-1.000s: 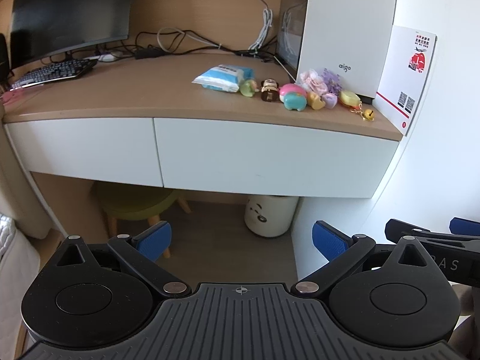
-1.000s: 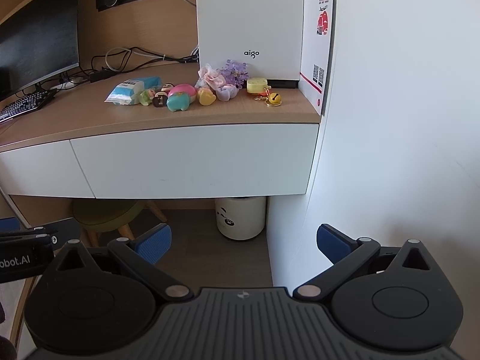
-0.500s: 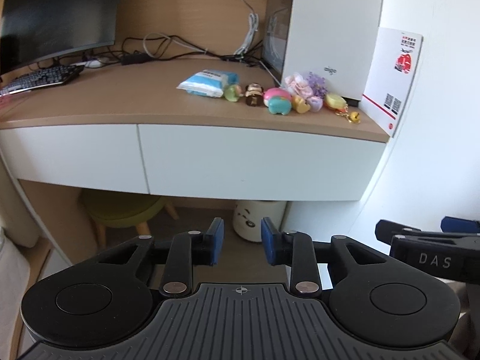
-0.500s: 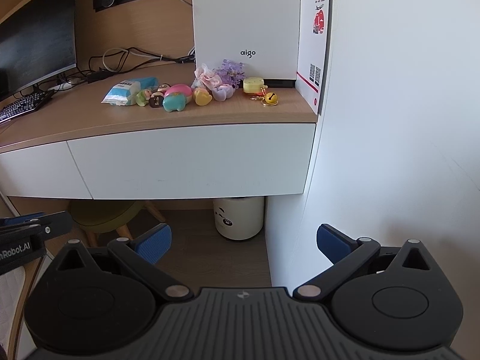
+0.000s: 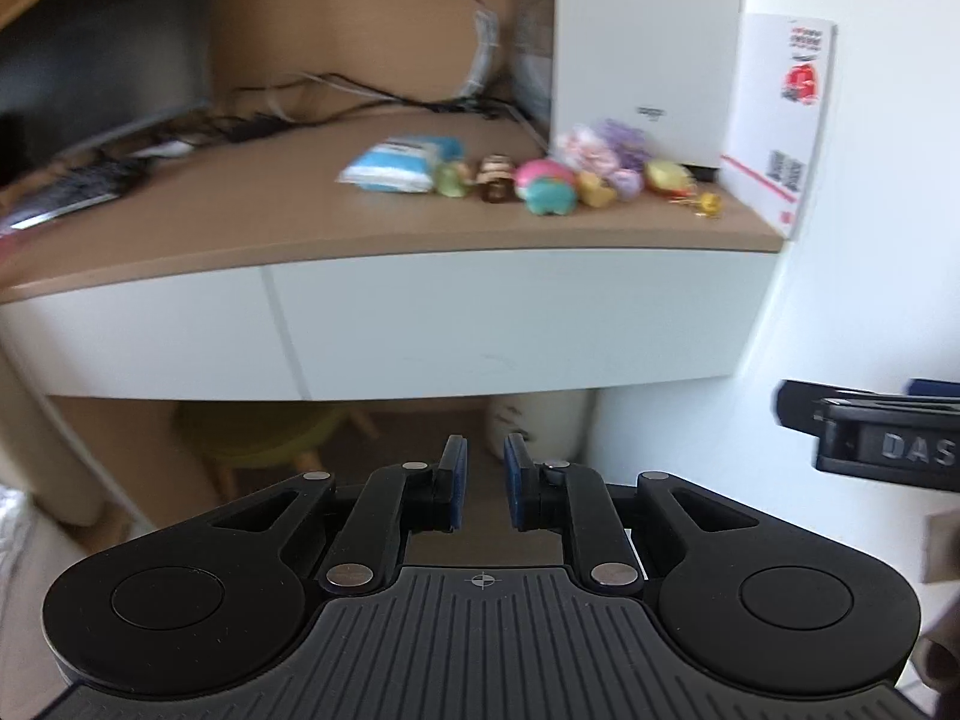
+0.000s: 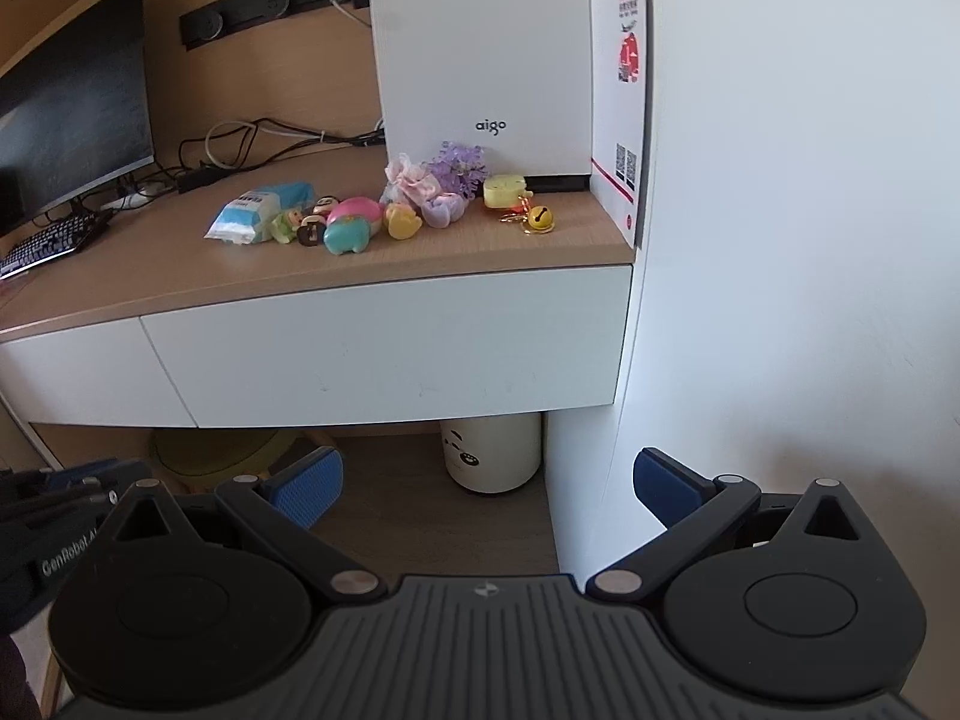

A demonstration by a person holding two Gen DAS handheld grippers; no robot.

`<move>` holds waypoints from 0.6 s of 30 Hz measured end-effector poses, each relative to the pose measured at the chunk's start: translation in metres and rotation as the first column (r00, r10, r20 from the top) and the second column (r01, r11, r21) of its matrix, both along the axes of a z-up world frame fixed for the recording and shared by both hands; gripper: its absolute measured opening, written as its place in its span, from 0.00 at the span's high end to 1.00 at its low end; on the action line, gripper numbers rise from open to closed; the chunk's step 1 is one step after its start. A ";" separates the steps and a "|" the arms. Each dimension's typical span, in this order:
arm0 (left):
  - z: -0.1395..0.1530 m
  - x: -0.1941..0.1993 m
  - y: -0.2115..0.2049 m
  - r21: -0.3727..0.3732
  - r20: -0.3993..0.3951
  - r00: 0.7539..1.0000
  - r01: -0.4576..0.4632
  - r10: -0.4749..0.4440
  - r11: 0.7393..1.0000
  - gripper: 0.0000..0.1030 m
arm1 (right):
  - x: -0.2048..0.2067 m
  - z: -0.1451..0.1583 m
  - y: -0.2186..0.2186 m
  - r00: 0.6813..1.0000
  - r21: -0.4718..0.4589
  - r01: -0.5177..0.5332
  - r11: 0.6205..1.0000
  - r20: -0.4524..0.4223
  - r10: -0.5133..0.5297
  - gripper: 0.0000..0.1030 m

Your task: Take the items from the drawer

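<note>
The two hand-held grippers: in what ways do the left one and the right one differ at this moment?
The left hand-held gripper has its blue pads drawn almost together, only a narrow gap between them; the right hand-held gripper has its pads spread wide apart. The left view is blurred, the right view sharp. Both are empty, both face the closed white drawer under the desk, and both are of the same black build.

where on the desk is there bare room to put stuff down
Free: the wide stretch of desk between the keyboard and the tissue pack, plus the front strip before the toys. Crowded: the right end, toys packed against the white box, and the cables at the back.
</note>
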State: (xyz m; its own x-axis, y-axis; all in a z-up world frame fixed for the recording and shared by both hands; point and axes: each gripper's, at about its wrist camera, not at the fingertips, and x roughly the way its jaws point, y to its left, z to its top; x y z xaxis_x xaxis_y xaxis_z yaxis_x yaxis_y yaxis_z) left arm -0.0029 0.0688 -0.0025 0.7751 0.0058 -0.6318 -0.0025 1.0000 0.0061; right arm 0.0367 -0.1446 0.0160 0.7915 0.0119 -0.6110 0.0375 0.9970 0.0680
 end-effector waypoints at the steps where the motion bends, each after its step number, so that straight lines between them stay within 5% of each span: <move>1: 0.002 0.001 0.001 0.008 0.005 1.000 0.016 -0.016 1.000 0.84 | 0.003 0.000 -0.001 1.000 0.007 0.005 1.000 -0.007 -0.005 0.00; 4: 0.005 0.009 0.003 0.030 -0.010 0.999 0.041 -0.040 0.999 0.84 | 0.011 0.002 -0.003 1.000 -0.001 0.015 1.000 -0.019 -0.015 0.00; 10: -0.005 0.045 0.040 -0.068 -0.110 0.990 0.084 -0.091 0.994 0.81 | 0.035 0.009 0.001 0.999 -0.054 0.026 0.998 -0.031 -0.028 0.00; 14: 0.019 0.073 0.096 -0.085 0.008 1.000 0.010 -0.009 0.996 0.81 | 0.070 0.012 0.027 0.999 -0.122 -0.002 0.993 -0.032 -0.002 0.00; 18: 0.051 0.135 0.181 -0.085 0.165 0.981 -0.092 0.105 0.992 0.81 | 0.125 0.029 0.080 0.999 -0.100 -0.043 0.994 0.007 0.044 0.00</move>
